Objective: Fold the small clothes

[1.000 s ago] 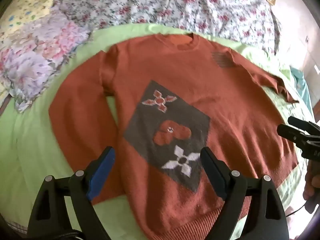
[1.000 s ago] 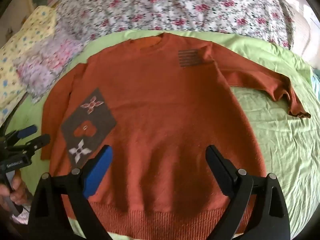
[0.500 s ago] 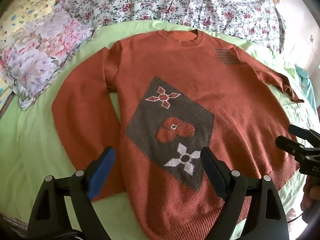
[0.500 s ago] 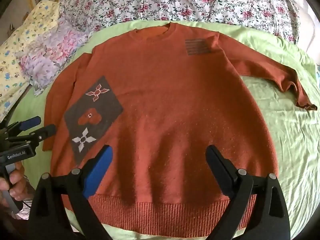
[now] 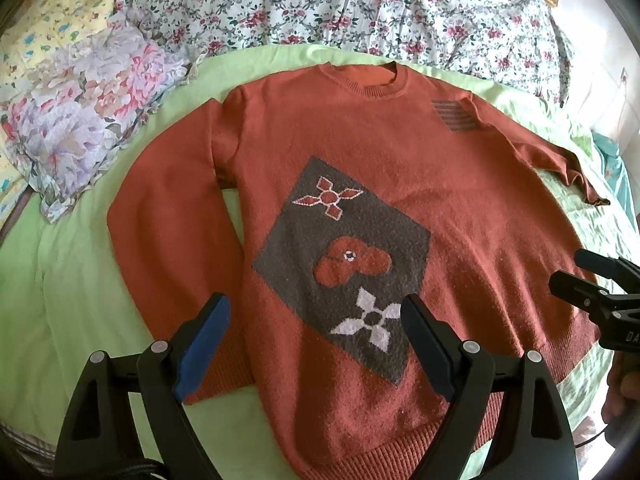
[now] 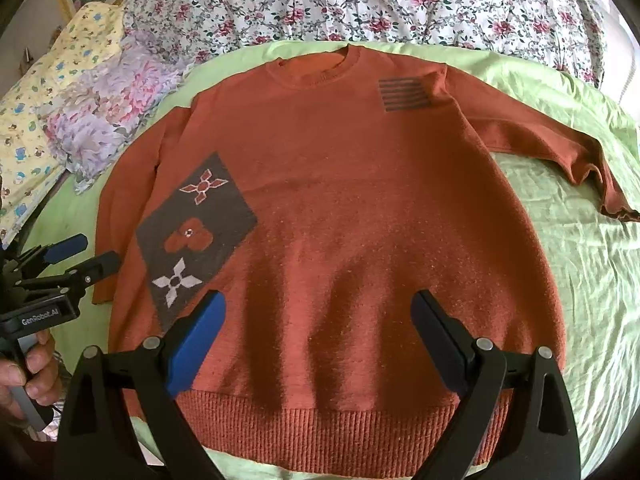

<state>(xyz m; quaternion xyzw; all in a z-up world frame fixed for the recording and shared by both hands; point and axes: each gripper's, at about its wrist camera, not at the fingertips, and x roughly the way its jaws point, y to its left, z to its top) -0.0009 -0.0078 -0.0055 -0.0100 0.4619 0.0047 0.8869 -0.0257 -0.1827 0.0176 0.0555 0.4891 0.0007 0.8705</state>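
Writing: the left gripper, seen at 9 o'clock in the right wrist view, carries a white label reading "GenRobot.AI" on its black body. In the left wrist view the right gripper sits at 3 o'clock, and only the letters "DA" can be read on it at the frame edge. No other text legible.

Sweater: rust-orange, long-sleeved, spread flat and face up on a green bed sheet, collar at 12 o'clock, ribbed hem at 6 o'clock. A grey diamond patch with two flower shapes and a red blob lies on its lower front; a block of grey stripes sits near one shoulder. One sleeve lies folded down alongside the body, the other stretches out toward 3 o'clock. Floral quilt beyond the collar, floral pillow at 10 o'clock.

Change from a second ago: both cameras have pulled back and risen slightly, so the collar sits lower in frame and more of the hem shows in the right wrist view. The sweater itself has not shifted; no fold started.

Pose: both grippers hover above the hem end, pointing toward the collar. Jaws of each stand wide apart, holding nothing, not touching cloth. A hand wraps the left gripper's handle at 8 o'clock in the right wrist view; part of the other hand shows at 4 o'clock in the left wrist view.
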